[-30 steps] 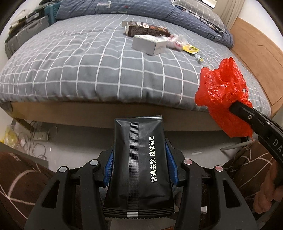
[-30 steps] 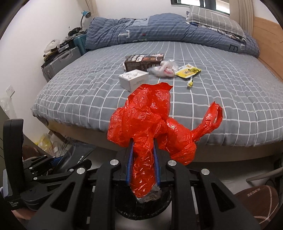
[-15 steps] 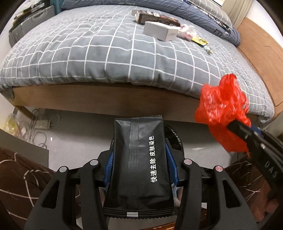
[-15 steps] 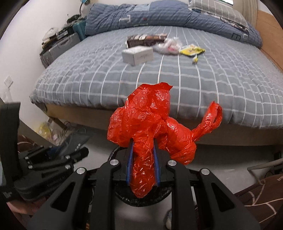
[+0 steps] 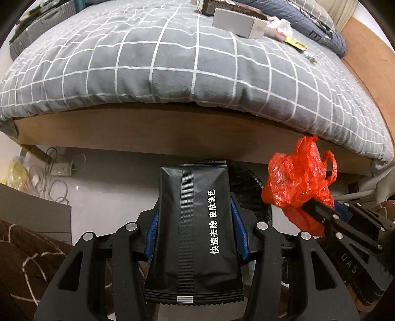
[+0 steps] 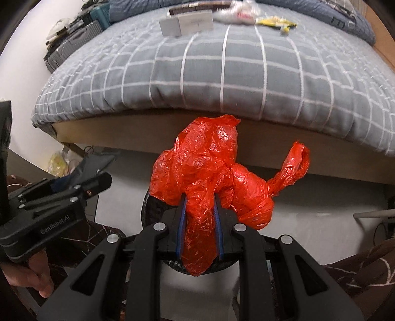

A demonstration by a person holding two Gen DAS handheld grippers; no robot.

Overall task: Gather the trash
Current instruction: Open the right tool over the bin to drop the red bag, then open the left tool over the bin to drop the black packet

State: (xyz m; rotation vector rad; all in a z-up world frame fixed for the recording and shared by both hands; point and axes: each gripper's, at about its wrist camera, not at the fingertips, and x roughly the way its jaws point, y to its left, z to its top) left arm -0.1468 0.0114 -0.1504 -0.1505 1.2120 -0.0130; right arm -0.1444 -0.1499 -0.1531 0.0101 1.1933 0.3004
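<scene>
While both tools point steeply down at the pale floor (image 5: 111, 197) in front of it, the bed (image 5: 172, 61) fills the upper part of each view, its grey cover crossed by white grid lines and its wooden base showing below the edge. Far back on the cover lie more items: a white box (image 5: 238, 22), a dark brown box (image 5: 222, 5) behind it, a crumpled clear wrapper (image 5: 277, 26) and a yellow packet (image 5: 295, 44). Just below the tools, a black-lined bin (image 6: 154, 205) stands on the floor, mostly hidden by what they hold. The right tool (image 6: 198, 217) is clamped on a crumpled red plastic bag (image 6: 209, 168), which bulges above its blue pads, one handle loop sticking out to the right. The left tool (image 5: 195, 219) grips a black packet (image 5: 195, 222) with white lettering by its two long edges; the packet stands up between the pads. A power strip (image 5: 60, 169) with tangled cables lies by the bed's left corner.
</scene>
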